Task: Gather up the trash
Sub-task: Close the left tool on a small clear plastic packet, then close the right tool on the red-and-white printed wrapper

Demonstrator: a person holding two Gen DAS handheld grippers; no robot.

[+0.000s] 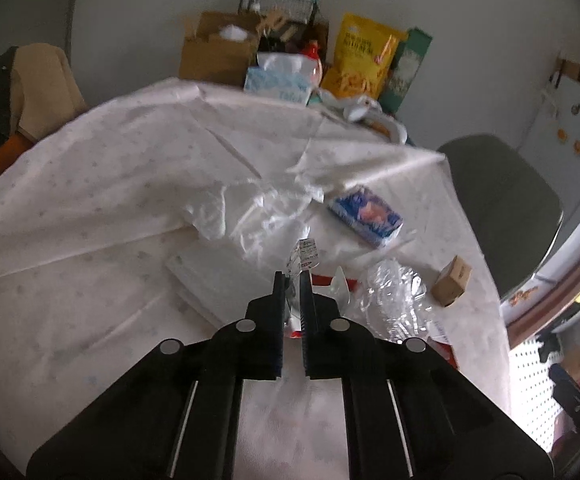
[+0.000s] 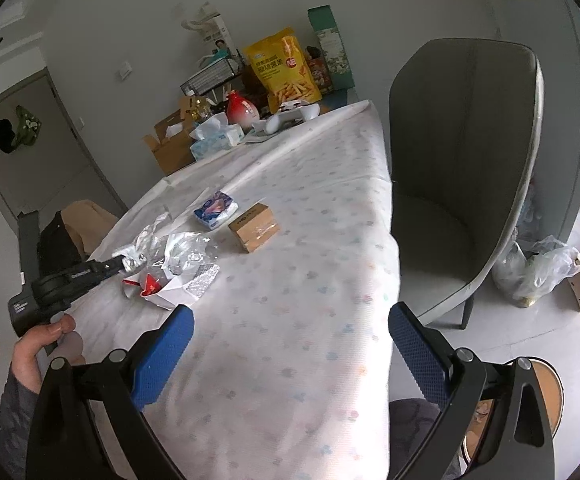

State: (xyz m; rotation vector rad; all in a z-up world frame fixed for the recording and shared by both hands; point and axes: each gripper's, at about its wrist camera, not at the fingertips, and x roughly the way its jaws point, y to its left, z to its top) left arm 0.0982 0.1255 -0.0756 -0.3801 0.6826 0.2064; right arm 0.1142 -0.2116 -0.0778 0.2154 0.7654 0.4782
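My left gripper [image 1: 293, 280] is shut on a crinkled silvery wrapper [image 1: 305, 258] with a printed label, over a torn red and white carton [image 2: 170, 290]. The right wrist view shows this gripper [image 2: 128, 263] from the side, held by a hand [image 2: 38, 348], with the wrapper [image 2: 142, 245] sticking out of its tip. Crumpled clear plastic [image 1: 393, 292] lies right beside it. A blue tissue packet [image 1: 365, 214] and a small cardboard box [image 1: 451, 280] lie further out on the table. My right gripper [image 2: 290, 312] stands open over the tablecloth [image 2: 309, 240], nothing between its blue pads [image 2: 166, 352].
A white plastic bag [image 1: 250, 212] and a stack of white sheets [image 1: 210, 284] lie left of the trash. A grey chair [image 2: 461, 160] stands at the table's right edge. A tissue box [image 1: 278, 80], yellow snack bag [image 1: 361, 56] and cardboard box [image 1: 218, 52] crowd the far end. Filled bags [image 2: 529, 272] sit on the floor.
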